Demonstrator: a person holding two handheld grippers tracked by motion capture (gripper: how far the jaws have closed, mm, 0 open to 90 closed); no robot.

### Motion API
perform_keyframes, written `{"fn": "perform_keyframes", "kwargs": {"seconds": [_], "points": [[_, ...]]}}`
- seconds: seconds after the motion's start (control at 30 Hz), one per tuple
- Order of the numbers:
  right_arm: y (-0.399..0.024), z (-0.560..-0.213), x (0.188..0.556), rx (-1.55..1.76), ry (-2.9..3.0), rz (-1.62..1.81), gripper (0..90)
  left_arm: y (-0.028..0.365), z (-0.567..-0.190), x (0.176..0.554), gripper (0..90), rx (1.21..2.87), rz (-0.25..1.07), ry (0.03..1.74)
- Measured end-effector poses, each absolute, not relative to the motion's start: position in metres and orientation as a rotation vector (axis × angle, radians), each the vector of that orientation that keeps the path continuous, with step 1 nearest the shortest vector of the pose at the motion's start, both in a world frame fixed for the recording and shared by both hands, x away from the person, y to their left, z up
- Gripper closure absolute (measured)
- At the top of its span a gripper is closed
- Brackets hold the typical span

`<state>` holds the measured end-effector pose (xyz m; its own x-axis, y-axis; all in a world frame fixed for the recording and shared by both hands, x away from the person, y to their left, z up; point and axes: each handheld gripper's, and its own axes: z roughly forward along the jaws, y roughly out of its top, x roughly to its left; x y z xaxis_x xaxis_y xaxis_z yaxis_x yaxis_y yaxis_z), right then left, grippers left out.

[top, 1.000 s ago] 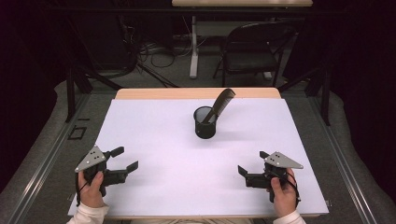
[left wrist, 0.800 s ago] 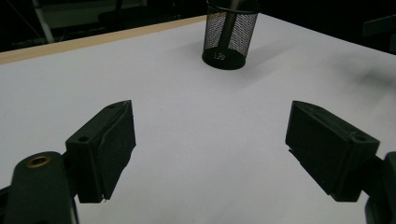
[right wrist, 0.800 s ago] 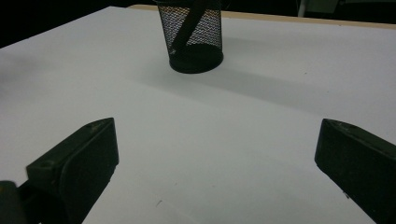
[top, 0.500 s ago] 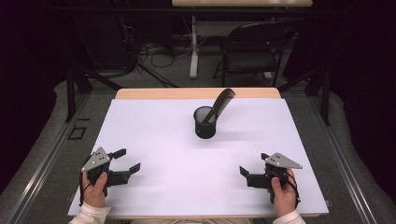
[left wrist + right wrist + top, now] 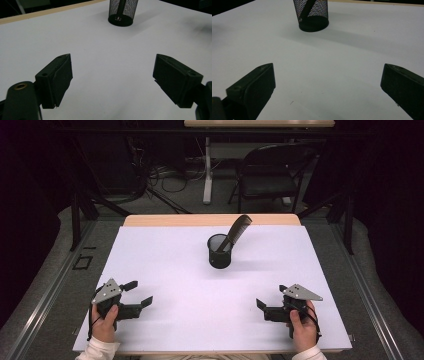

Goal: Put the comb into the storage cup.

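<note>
A black mesh cup stands on the white table, toward the far middle. A dark comb leans in it, its top tipped to the right. My left gripper rests low at the near left, held by a hand, open with nothing between the jaws. At the near right my right gripper is likewise open and empty. The left gripper view has the left gripper spread wide over bare table, the cup far ahead. In the right gripper view the right gripper faces the cup and comb.
The table's wooden far edge borders a floor with cables, a table leg and a folding chair. Wide white surface lies between both grippers and the cup.
The left gripper has drifted slightly to the right. The right gripper, cup and comb have stayed where they were.
</note>
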<state>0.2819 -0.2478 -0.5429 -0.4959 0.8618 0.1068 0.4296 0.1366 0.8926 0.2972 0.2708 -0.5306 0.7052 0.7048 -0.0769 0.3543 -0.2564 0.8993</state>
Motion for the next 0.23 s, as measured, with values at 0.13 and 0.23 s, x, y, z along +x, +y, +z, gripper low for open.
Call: {"fn": "perform_keyframes", "kwargs": {"seconds": [0.13,0.23], "points": [[-0.2474,-0.5433,0.2819,1.235,1.986,1.32,0.0,0.2707,-0.5305,0.2974,16.2,1.872,0.422,0.825],[-0.2469,-0.543,0.2815,1.233,1.99,1.315,0.0,0.2712,-0.5303,0.2975,16.2,1.867,0.421,0.827]]}}
